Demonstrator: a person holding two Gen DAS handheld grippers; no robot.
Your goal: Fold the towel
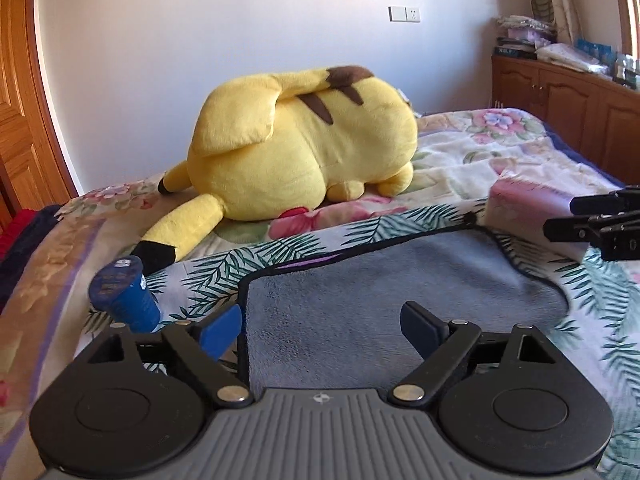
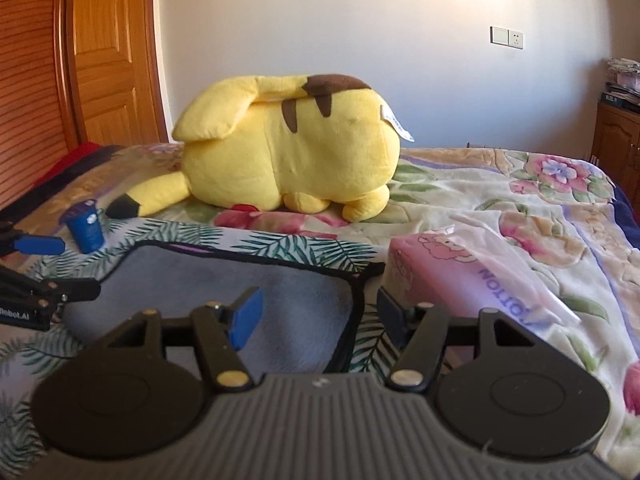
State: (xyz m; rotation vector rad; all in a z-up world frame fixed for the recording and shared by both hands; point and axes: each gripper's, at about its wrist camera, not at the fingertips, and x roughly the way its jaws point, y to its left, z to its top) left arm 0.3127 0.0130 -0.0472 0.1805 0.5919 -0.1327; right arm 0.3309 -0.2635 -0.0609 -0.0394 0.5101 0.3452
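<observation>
Bedroom scene, bed (image 1: 460,148) covered with a floral blanket plus a palm-leaf print sheet (image 2: 304,248) under the work area. Left gripper (image 1: 320,326): jaws wide, holding nothing, blue pads straddling the near left edge of the towel (image 1: 360,300), left pad just outside the black-trimmed border, right pad over the grey pile. Right gripper (image 2: 320,314): jaws also wide and holding nothing, straddling the towel's right edge; left blue pad over the grey fabric, right pad outside the trim, just beside the pink pack (image 2: 448,276). Towel is grey with a black hem, lying spread flat on the leaf sheet between both grippers, a sliver of pink showing at its far edge. Pink pack sits just right of the towel, cartoon print on top, partial purple lettering reading "OTTON", loose clear plastic wrap over it. Left gripper seen from the right wrist view carries a white label, partly readable as "ebot.AI". Blue cup (image 1: 124,294) stands left of the towel, near its far left corner; label text too small to read. Yellow plush toy (image 1: 304,140) lies on its side behind the towel, brown stripes on the back, white tag unreadable. White wall behind with a switch and socket plate (image 1: 405,13); wooden door (image 2: 108,52) left, wooden cabinet (image 1: 568,96) right with stacked clutter on top.
</observation>
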